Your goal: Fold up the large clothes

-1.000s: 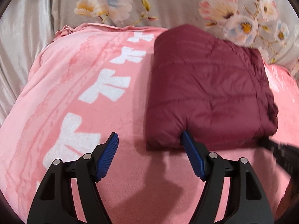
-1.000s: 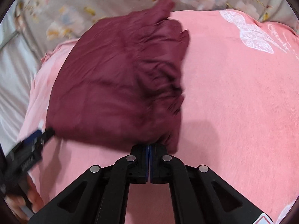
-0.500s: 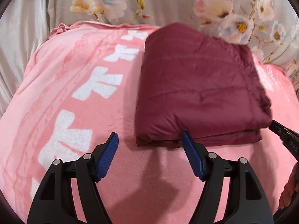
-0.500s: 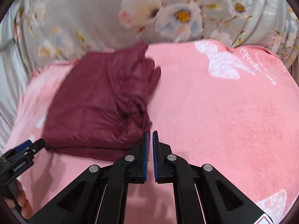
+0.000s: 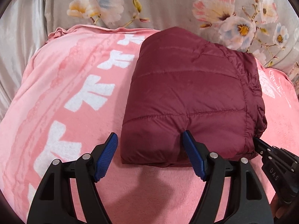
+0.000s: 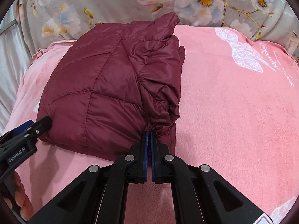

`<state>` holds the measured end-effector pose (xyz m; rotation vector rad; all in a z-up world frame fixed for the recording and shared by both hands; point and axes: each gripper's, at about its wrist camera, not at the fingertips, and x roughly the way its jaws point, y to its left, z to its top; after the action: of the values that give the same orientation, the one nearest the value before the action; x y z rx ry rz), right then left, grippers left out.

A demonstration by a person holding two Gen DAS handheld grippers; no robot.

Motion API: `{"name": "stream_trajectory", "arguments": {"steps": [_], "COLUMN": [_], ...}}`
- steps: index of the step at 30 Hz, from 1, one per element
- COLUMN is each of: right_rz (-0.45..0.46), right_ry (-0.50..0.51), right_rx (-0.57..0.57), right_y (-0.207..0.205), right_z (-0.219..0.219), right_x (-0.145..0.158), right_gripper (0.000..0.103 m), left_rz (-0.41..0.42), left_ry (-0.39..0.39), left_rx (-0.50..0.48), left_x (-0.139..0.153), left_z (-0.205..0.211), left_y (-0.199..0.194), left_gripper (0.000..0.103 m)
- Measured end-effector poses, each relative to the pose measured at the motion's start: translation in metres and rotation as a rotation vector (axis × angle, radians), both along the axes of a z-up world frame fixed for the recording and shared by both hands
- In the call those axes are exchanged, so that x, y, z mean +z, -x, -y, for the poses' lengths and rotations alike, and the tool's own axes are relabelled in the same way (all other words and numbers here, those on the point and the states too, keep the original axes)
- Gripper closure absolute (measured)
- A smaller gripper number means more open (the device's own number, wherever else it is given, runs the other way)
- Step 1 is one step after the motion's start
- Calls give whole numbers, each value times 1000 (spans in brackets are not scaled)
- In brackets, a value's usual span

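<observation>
Your left gripper point(image 5: 149, 145) stood wide, pressing the folded quilted maroon jacket point(image 5: 190, 97); your right gripper point(image 6: 149, 140) was clamped on its gathered hem at lower centre.

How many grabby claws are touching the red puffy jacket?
2. The left gripper, open, straddles the folded maroon puffer jacket at its near left corner. The right gripper, shut, presses its near right corner. No others show.

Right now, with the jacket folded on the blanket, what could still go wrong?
1. The right gripper is shut at the jacket's gathered near corner; if fabric is caught there, pulling away might drag the fold open.
2. The left gripper is open with one finger pressing into the puffy near edge; a nudge could shift the stack.
3. The right side's layers look loose and may spring apart.
</observation>
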<state>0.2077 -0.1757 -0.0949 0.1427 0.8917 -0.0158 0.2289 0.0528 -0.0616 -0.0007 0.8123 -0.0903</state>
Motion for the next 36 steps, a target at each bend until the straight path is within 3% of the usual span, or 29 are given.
{"name": "stream_trajectory", "arguments": {"steps": [4, 5, 8, 9, 12, 21, 27, 36], "right_rz": [49, 64, 91, 102, 119, 122, 110, 109], "right_ry": [20, 27, 53, 72, 119, 125, 133, 118], "right_rx": [-3, -8, -22, -25, -28, -29, -31, -57], "right_y": [19, 27, 47, 56, 78, 128, 148, 160], "right_z": [-2, -3, -5, -7, -13, -15, -21, -18], "right_x": [11, 13, 14, 13, 10, 3, -3, -4], "right_gripper": [95, 89, 56, 54, 52, 49, 48, 48], "left_rz": [9, 14, 42, 50, 65, 114, 87, 121], "left_ry": [3, 1, -14, -20, -31, -69, -70, -97], "left_rx": [-1, 1, 8, 10, -12, -27, 3, 27], "left_x": [-3, -3, -3, -4, -11, -20, -26, -25], "left_z": [0, 0, 2, 4, 11, 28, 23, 24], "left_y": [3, 5, 18, 22, 44, 109, 129, 151], "left_gripper": [33, 32, 23, 20, 16, 16, 16, 16]}}
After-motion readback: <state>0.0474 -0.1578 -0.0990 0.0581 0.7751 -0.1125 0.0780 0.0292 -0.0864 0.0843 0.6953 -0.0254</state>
